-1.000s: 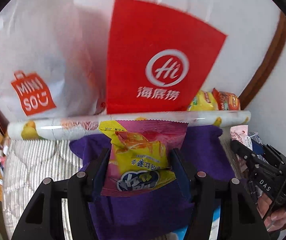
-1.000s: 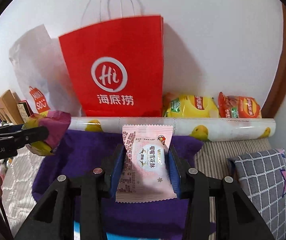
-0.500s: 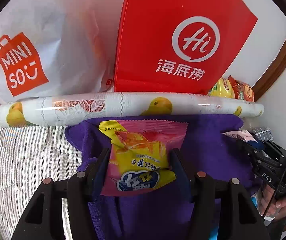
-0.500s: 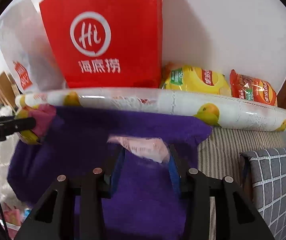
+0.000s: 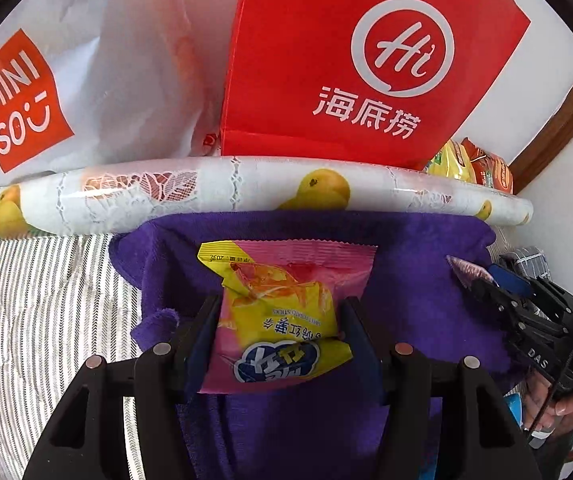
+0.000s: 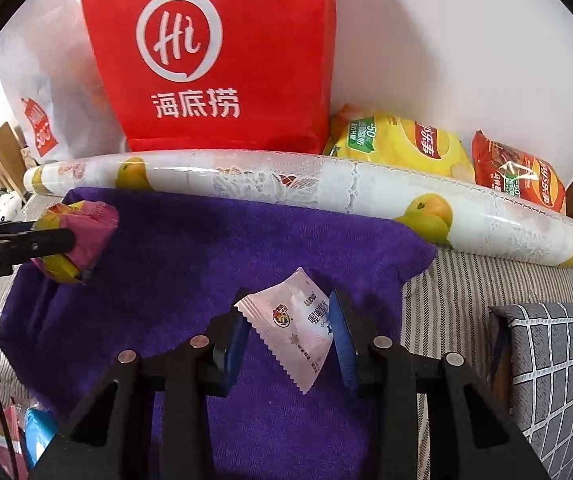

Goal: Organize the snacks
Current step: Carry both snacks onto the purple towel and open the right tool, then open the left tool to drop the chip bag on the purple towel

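Observation:
My left gripper (image 5: pixel 280 320) is shut on a pink and yellow potato-stick packet (image 5: pixel 282 320) and holds it over the purple towel (image 5: pixel 406 280). It also shows at the left of the right wrist view (image 6: pixel 74 240). My right gripper (image 6: pixel 288 320) stands open around a pale pink snack packet (image 6: pixel 298 332), which lies tilted on the purple towel (image 6: pixel 174 280) between the blue pads. The right gripper appears at the right edge of the left wrist view (image 5: pixel 526 312).
A red Hi paper bag (image 6: pixel 222 56) and a white Miniso bag (image 5: pixel 46 80) stand against the wall behind a rolled lemon-print sheet (image 6: pixel 326 188). Yellow (image 6: pixel 398 144) and orange (image 6: pixel 518 176) chip bags lie at the back right. A grey checked cushion (image 6: pixel 554 360) is right.
Both grippers have dropped and moved toward the towel. The right gripper has opened, and the pale pink packet has tipped from upright in its grip to lying tilted on the towel.

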{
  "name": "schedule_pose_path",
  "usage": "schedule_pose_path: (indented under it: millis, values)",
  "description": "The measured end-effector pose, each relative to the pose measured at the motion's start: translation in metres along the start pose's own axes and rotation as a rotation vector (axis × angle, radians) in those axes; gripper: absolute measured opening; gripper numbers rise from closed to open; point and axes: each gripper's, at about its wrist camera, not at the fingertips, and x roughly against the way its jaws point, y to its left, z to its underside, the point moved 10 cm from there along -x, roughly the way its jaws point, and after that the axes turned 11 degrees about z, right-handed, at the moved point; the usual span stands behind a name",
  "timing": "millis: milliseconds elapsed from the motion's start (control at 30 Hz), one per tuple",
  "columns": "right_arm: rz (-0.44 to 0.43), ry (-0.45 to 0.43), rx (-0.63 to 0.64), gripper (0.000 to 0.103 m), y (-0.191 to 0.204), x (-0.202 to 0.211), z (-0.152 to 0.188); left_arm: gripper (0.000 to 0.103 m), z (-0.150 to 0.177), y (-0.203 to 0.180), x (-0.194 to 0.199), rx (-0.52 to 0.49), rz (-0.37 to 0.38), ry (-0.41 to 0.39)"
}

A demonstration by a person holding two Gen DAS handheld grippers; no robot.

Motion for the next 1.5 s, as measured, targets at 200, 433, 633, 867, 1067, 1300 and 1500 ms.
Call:
schedule_pose_path:
  millis: [200, 433, 633, 867, 1067, 1300, 1500]
  values:
    - [-0.013, -0.033, 0.002, 0.049, 0.003, 0.018, -0.005, 0.06, 0.002, -0.001, -0.003, 0.013, 0.025, 0.018]
    - [0.006, -0.105, -0.018, 0.056, 0.0, 0.06, -0.01, 0.076, -0.002, -0.01, 0.015, -0.01, 0.052, 0.002]
    - [0.038, -0.136, -0.03, 0.059, 0.002, 0.101, 0.001, 0.077, -0.006, -0.022, 0.041, -0.017, 0.094, -0.031]
    - [0.089, -0.158, -0.095, 0.066, 0.003, 0.144, 0.02, 0.077, -0.011, -0.043, 0.071, -0.044, 0.116, -0.077]
    - [0.156, -0.109, -0.164, 0.078, -0.003, 0.16, 0.049, 0.077, -0.007, -0.071, 0.089, -0.095, 0.144, -0.086]
    - [0.207, -0.047, -0.252, 0.08, -0.014, 0.172, 0.085, 0.077, 0.0, -0.093, 0.106, -0.138, 0.178, -0.099]
    - [0.208, -0.074, -0.274, 0.08, -0.008, 0.182, 0.107, 0.077, 0.004, -0.106, 0.114, -0.167, 0.193, -0.106]
